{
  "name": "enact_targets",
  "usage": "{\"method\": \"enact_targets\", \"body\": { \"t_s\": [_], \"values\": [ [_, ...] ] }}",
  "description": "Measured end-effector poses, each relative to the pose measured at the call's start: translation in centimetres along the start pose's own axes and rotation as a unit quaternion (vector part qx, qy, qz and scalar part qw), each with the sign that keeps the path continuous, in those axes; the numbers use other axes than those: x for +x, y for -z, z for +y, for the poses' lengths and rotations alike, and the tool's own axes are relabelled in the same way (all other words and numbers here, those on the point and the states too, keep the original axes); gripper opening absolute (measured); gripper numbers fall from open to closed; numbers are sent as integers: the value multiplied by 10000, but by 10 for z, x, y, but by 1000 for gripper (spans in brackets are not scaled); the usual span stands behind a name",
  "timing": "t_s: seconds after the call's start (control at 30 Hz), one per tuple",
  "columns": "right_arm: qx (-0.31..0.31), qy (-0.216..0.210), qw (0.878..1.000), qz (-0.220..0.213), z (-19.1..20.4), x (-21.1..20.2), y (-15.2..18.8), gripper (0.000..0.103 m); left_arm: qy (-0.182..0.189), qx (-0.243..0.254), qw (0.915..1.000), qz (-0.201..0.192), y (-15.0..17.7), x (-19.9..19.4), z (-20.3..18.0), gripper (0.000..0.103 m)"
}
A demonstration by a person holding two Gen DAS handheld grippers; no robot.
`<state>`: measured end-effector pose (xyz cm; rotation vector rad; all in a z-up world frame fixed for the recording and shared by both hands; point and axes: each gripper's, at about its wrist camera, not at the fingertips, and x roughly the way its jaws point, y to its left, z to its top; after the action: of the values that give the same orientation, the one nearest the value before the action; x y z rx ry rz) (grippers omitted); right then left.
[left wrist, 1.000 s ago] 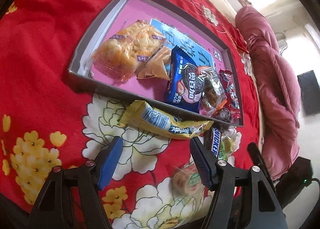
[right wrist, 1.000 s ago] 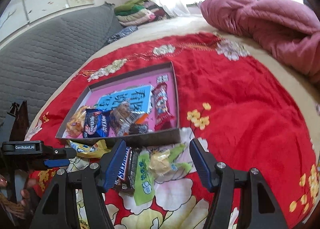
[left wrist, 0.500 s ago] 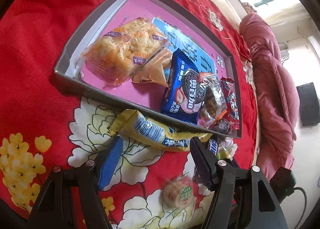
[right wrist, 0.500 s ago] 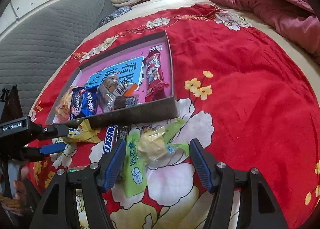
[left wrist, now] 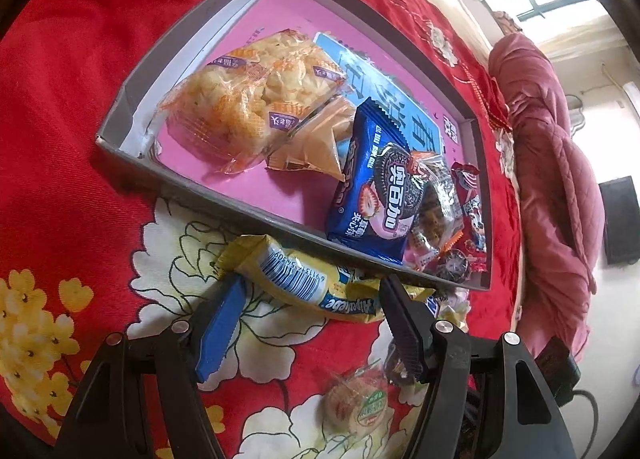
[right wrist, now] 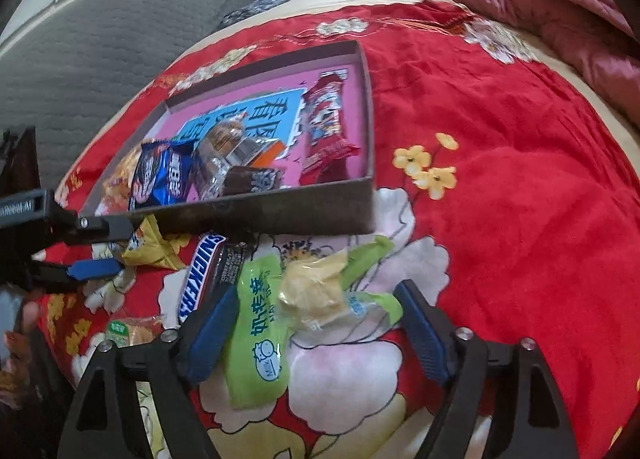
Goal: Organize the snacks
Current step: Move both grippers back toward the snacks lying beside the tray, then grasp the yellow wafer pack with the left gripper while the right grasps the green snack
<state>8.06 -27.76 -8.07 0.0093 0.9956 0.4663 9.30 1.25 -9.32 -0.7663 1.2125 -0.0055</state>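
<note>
Lowered since before, right claw [right wrist: 316, 323] is opening around green packet [right wrist: 256, 343], seemingly untouched.

Black hand-held gripper [left wrist: 310, 315], blue pads [left wrist: 218, 329], silver screws.

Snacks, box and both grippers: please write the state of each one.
Box: open, lidless, holds several snacks.
Oreo pack: sealed, inside the box.
Yellow pack: outside, against the box wall.
Snickers: on the cloth, outside.
Green packs: on the cloth, between the right fingers.
Left gripper: open, at the yellow pack.
Right gripper: jaws opening.
</note>
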Motion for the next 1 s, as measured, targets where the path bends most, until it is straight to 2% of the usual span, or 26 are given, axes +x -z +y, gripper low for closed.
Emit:
{"method": "enact_targets", "body": {
  "t_s": [0.2,0.27,0.4,0.57,0.63,0.8,0.97,1.0],
  "values": [
    [-233,147,9996,1,9,2,3,85,-114,-21,9999,-22,-1,5,-3,72],
    [-226,140,9996,-18,9,0,3,82,-174,12,9998,-49,0,6,-5,72],
    [-232,76,9997,-83,10,-6,3,64,-195,41,9998,-66,0,6,-5,72],
    [11,-339,9994,-100,6,-13,2,54,-180,66,9998,-75,0,5,-4,71],
    [160,-530,9984,-101,3,-13,2,50,-185,47,9998,-80,1,4,-2,65],
    [419,-779,9961,-35,-4,-9,3,51,-174,4,9998,-63,1,1,4,56],
    [742,-969,9925,-72,-11,-1,0,56,-1,-179,9998,-94,3,0,9,59],
    [731,-988,9924,-80,-11,-1,0,61,76,-263,9996,-108,3,0,11,61]
  ]
}}
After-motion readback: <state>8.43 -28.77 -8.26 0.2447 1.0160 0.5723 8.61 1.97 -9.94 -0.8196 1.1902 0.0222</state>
